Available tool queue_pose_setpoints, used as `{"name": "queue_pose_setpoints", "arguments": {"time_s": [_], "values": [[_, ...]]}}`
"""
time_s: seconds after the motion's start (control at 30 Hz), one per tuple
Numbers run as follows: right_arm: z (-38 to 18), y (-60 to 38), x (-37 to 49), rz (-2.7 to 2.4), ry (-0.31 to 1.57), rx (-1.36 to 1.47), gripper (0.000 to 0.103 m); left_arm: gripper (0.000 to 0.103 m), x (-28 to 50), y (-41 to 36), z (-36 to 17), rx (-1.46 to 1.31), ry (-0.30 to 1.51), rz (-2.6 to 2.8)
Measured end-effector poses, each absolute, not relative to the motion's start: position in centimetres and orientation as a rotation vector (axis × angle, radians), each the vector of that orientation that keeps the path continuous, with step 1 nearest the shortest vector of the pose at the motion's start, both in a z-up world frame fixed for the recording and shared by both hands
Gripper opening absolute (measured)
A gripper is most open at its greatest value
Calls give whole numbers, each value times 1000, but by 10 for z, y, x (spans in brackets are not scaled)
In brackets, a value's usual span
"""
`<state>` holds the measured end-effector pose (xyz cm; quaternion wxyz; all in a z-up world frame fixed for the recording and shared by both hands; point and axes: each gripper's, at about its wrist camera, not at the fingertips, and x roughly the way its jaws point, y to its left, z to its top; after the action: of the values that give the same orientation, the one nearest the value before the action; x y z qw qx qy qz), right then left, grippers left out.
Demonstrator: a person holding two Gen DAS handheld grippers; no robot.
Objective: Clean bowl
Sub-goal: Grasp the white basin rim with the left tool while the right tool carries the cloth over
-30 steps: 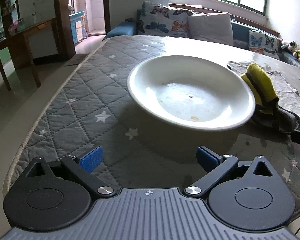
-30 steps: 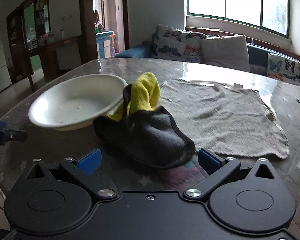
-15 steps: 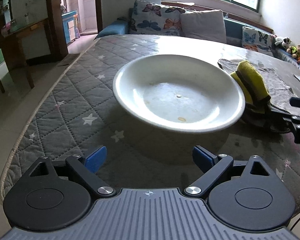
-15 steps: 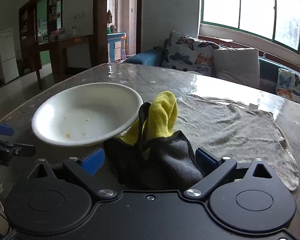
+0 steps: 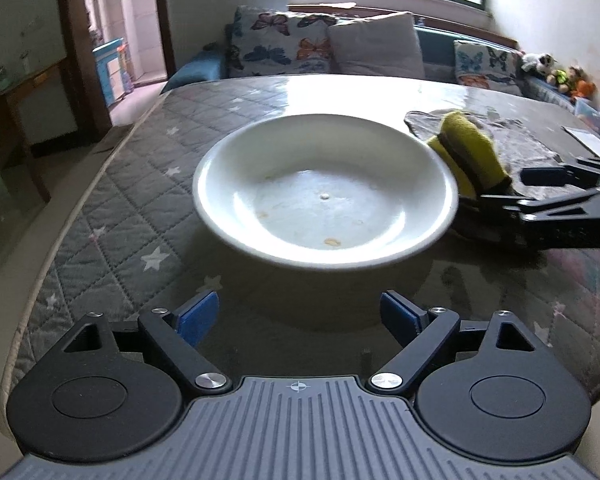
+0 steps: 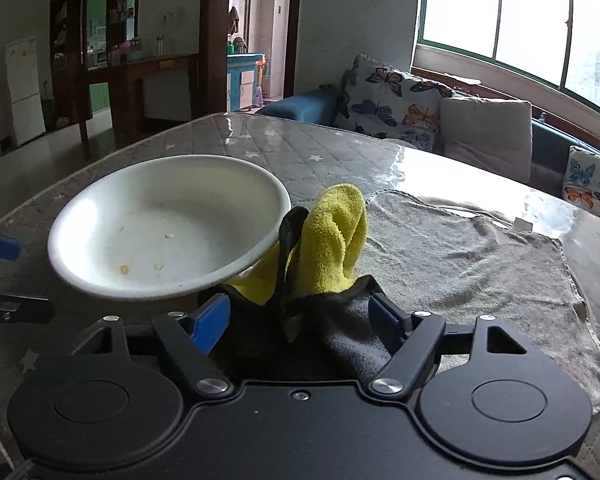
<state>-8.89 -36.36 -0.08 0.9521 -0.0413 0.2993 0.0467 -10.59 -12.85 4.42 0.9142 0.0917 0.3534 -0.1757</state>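
- The bowl is white, round, wide and shallow, with a smooth shiny inside.
- A few small yellow-brown crumbs lie on its bottom, so it is dirty.
- It sits on the table, near the middle, in front of the left gripper.
- The left gripper's two blue fingers are spread wide apart and hold nothing. They are near the bowl but do not touch it.
- The right gripper has its fingers spread too, one on each side of the cloth. I cannot tell if the pads touch it.
- There is one bowl, one folded cloth and one flat grey towel.
- There are two grippers, each with two blue pads.
- The cloth is fluffy, yellow on one side and dark grey on the other. It stands up in a bunch, just beside the bowl's rim.
- The grey towel is thin, a bit wrinkled, and spread out flat behind the cloth.
- The table cover is grey and quilted in diamonds, with small white stars, under a shiny clear sheet.
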Motion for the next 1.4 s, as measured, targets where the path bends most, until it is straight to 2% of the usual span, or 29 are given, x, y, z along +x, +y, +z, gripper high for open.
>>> {"name": "queue_pose_setpoints", "arguments": {"time_s": [0.07, 0.5, 0.7, 1.07, 1.13, 1.2, 1.33, 1.4], "values": [[-2, -364, -86, 101, 611, -87, 68, 89, -108, -132, 48, 201, 718, -380], [2, -358, -77, 107, 574, -137, 66, 89, -114, -166, 57, 323, 648, -509], [1, -360, -68, 106, 584, -141, 61, 86, -108, -182, 53, 354, 643, -541], [-13, -362, -54, 123, 644, -178, 58, 70, -94, -208, 38, 424, 653, -599], [-15, -361, -52, 129, 649, -182, 54, 63, -91, -209, 36, 429, 662, -604], [-17, -360, -52, 131, 649, -174, 51, 60, -88, -211, 34, 432, 671, -607], [-17, -359, -54, 119, 632, -188, 34, 53, -84, -212, 30, 438, 678, -611], [-16, -359, -56, 121, 626, -192, 32, 46, -81, -215, 28, 444, 682, -614]]}}
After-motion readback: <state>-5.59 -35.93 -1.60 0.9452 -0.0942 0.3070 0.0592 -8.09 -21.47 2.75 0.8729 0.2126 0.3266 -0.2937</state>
